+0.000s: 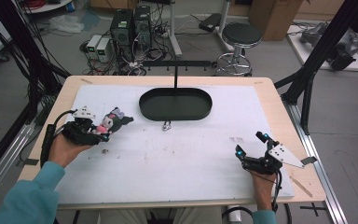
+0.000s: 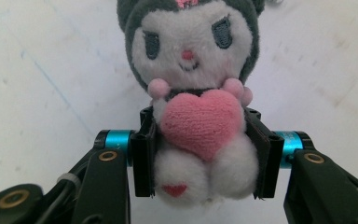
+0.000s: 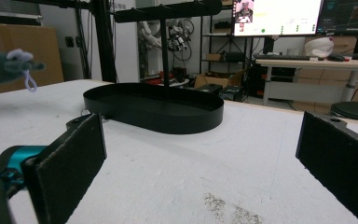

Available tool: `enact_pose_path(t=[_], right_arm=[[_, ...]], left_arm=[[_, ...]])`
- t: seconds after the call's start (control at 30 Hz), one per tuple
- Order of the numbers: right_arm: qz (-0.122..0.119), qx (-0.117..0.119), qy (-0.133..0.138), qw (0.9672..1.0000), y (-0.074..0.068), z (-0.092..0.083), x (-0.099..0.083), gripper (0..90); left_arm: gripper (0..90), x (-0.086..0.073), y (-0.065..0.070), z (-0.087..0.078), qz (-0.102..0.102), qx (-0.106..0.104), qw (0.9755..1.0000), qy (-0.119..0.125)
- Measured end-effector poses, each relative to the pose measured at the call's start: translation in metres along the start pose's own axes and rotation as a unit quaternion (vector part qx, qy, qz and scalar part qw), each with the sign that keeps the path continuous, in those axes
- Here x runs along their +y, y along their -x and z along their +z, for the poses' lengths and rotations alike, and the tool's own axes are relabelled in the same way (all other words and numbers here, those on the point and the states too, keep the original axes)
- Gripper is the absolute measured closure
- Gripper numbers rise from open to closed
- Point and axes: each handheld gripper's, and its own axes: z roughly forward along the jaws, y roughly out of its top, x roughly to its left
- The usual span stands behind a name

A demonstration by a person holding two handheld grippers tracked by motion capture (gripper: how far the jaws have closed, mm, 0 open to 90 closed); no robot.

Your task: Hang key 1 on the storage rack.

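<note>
Step in hand: the pick. Left hand-held gripper (image 1: 103, 133) is clenched on the plush toy (image 1: 112, 122), pads squeezing its white body from both sides just below the pink heart (image 2: 201, 121). Toy sits at the left side of the desk (image 1: 177, 163), head pointing toward the middle; whether it rests on the surface or is just clear of it I cannot tell.

Right hand-held gripper (image 1: 251, 145) rests near the right front of the desk, released, jaws spread wide with nothing between them.

Judged next move: carry the toy toward the black oval tray (image 1: 200, 112) with its hook stand (image 1: 175, 77). The toy's hanging loop (image 3: 29, 83) probably goes over a peg on the crossbar, which calls for a lift well above the tray rim and a steady aim.

Surface: white sheet over a wooden top, scuffed and speckled with crumbs. A small metal piece (image 1: 167, 125) lies just in front of the tray.

Room: stool (image 1: 241, 35), computer towers (image 1: 130, 25), tangled cables on the floor; monitors (image 3: 279, 16) beyond.
</note>
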Motion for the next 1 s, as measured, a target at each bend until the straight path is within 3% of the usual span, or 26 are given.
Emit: enact_pose_path(t=[0.07,0.3,0.63,1.0], right_arm=[[0.001,0.001,0.001,1.0000,0.000,0.000,0.000,0.7],[0.001,0.000,0.000,1.0000,0.000,0.000,0.000,0.7],[0.001,0.000,0.001,1.0000,0.000,0.000,0.000,0.7],[0.001,0.000,0.000,1.0000,0.000,0.000,0.000,0.7]], left_arm=[[53.3,0.007,0.000,-0.003,-0.003,0.000,0.9997,0.026],[53.2,0.025,0.002,-0.008,-0.011,0.003,0.9975,0.070],[53.3,0.046,0.004,-0.002,-0.011,0.002,0.9958,0.091],[53.2,0.081,0.006,0.010,-0.010,0.004,0.9938,0.110]])
